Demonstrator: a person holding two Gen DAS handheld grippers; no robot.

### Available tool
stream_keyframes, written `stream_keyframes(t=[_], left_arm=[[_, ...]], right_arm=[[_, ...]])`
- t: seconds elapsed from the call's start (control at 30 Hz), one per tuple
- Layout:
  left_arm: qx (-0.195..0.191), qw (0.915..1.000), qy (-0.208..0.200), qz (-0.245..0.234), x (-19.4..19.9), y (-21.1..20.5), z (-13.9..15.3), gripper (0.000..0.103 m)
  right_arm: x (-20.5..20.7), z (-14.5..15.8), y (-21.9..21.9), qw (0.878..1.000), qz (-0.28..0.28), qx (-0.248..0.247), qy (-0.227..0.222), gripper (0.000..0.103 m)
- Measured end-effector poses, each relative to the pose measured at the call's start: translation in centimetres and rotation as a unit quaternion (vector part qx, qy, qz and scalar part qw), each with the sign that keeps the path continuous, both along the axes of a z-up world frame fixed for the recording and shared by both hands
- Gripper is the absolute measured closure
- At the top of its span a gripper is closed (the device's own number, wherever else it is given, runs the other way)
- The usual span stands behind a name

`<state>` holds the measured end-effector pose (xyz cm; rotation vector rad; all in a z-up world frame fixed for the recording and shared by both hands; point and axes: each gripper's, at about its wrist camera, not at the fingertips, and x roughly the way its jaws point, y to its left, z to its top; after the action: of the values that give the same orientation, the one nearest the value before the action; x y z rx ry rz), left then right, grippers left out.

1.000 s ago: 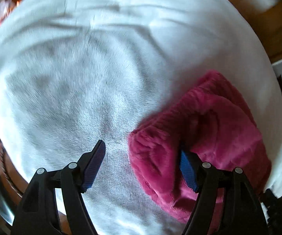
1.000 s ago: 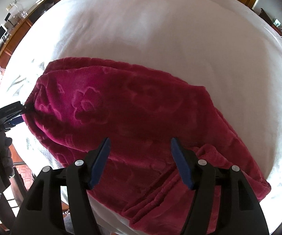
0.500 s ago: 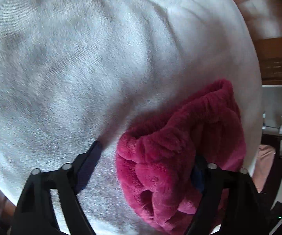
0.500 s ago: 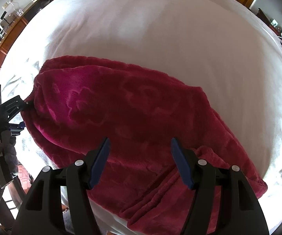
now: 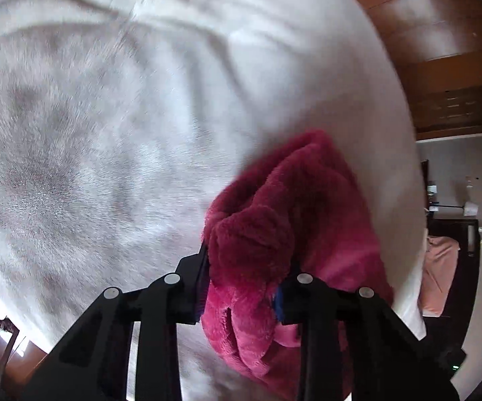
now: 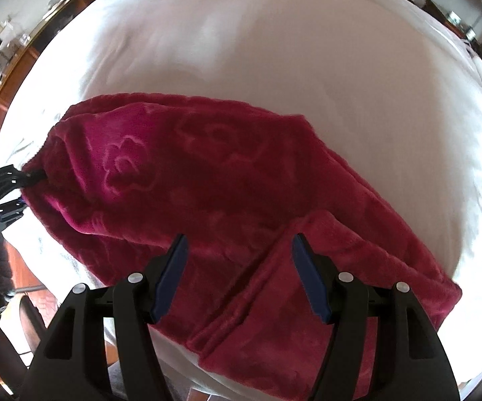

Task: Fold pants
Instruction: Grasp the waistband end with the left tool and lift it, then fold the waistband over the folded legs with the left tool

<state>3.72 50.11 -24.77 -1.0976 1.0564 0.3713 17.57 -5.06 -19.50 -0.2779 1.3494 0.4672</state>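
Observation:
Plush magenta pants with an embossed flower pattern lie on a white bed. My left gripper is shut on a bunched end of the pants; it also shows at the far left of the right wrist view, holding that end lifted off the bed. My right gripper is open and empty, hovering just above the near part of the pants, where a folded flap lies.
The white bed cover fills most of both views. A wooden cabinet stands at the right. A wooden shelf with small items runs along the left. The bed's near edge is close below my right gripper.
My left gripper closed on the end of the pants and lifted it, bunching the cloth. My right gripper stayed open and moved slightly closer over the pants.

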Motion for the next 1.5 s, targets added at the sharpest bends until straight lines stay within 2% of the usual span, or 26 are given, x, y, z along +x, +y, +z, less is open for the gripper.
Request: stream_keyframes(t=[0.17, 0.37, 0.63, 0.83, 0.93, 1.03, 1.13, 1.17, 1.23, 1.3, 1.4, 1.5], left_arm=[[0.020, 0.9981, -0.051, -0.026, 1.2, -2.7, 4.9, 0.074], [0.042, 0.9902, -0.104, -0.082, 4.1, -8.3, 10.5, 0.074], [0.056, 0.9731, -0.154, -0.161, 6.9, -16.5, 15.7, 0.074], [0.068, 0.9533, -0.179, -0.234, 7.4, -23.8, 18.1, 0.074], [0.072, 0.9408, -0.185, -0.275, 7.6, -27.5, 18.6, 0.074], [0.082, 0.9245, -0.185, -0.323, 7.5, -31.9, 19.2, 0.074], [0.105, 0.9007, -0.185, -0.379, 7.0, -36.4, 19.3, 0.074], [0.114, 0.8895, -0.183, -0.403, 7.0, -38.4, 19.2, 0.074], [0.125, 0.8734, -0.180, -0.435, 6.7, -40.8, 18.7, 0.074], [0.135, 0.8522, -0.175, -0.474, 6.1, -43.8, 18.1, 0.074], [0.138, 0.8317, -0.166, -0.511, 5.0, -47.0, 16.8, 0.074], [0.139, 0.8151, -0.158, -0.540, 4.5, -49.8, 15.7, 0.074]], right_arm=[[-0.9, 0.6, -3.4, 1.000, -0.023, 0.011, 0.000, 0.037], [-2.5, 1.4, -8.3, 0.998, -0.054, 0.023, -0.001, 0.037], [-4.7, 2.1, -16.4, 0.994, -0.107, 0.033, -0.001, 0.037], [-6.4, 1.7, -22.3, 0.988, -0.152, 0.040, 0.009, 0.037], [-7.1, 1.6, -24.4, 0.985, -0.167, 0.043, 0.010, 0.037], [-7.4, 1.3, -26.1, 0.982, -0.181, 0.047, 0.010, 0.037], [-7.8, 1.3, -27.7, 0.979, -0.195, 0.051, 0.010, 0.037], [-7.8, 1.3, -28.3, 0.978, -0.199, 0.052, 0.010, 0.037], [-8.0, 1.1, -29.1, 0.977, -0.208, 0.054, 0.010, 0.037], [-8.1, 1.0, -30.0, 0.975, -0.216, 0.056, 0.011, 0.037], [-8.5, 0.8, -31.1, 0.972, -0.227, 0.058, 0.012, 0.037], [-8.8, 0.7, -32.5, 0.969, -0.240, 0.059, 0.013, 0.037]])
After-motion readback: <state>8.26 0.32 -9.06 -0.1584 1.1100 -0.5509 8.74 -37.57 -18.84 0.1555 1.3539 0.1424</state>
